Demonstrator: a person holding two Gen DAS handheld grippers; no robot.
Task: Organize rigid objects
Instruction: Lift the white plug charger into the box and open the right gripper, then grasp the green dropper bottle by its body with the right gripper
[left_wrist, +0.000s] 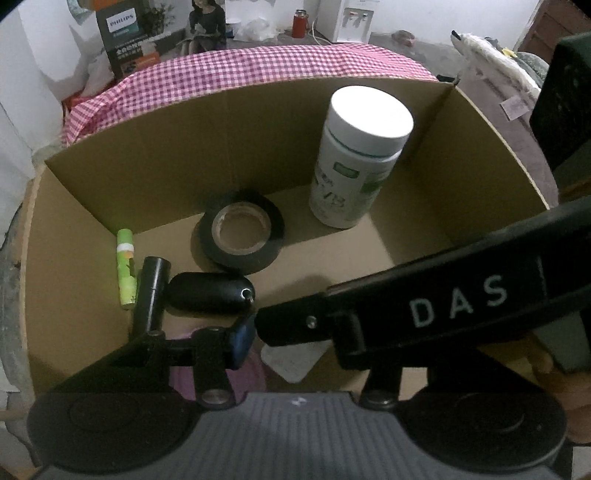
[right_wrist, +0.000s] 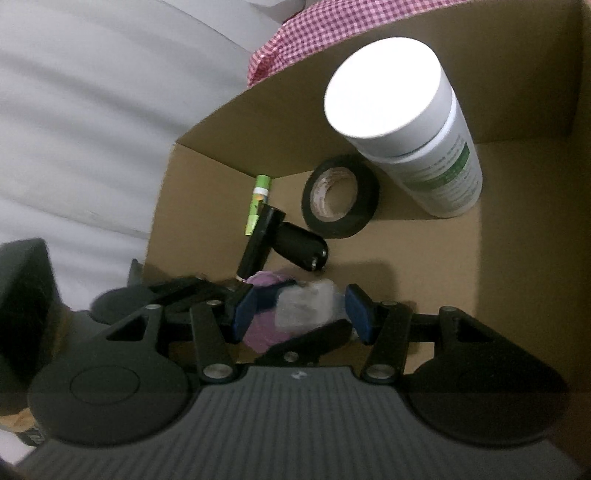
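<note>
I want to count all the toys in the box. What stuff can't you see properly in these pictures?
- Purple thing: both wrist views, half hidden behind gripper fingers, so what it is stays unclear.
- Clear plastic item: right wrist view, blurred.
- White bottle label: too small and smeared to read.
- Left gripper: the right gripper's arm crosses it, hiding one finger, so open or shut is unknown.
- Cardboard box: near wall cut off.

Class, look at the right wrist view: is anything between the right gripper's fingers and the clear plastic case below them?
Nothing visible. The right gripper is open, and the clear case lies directly between its fingers, on something purple.
</note>
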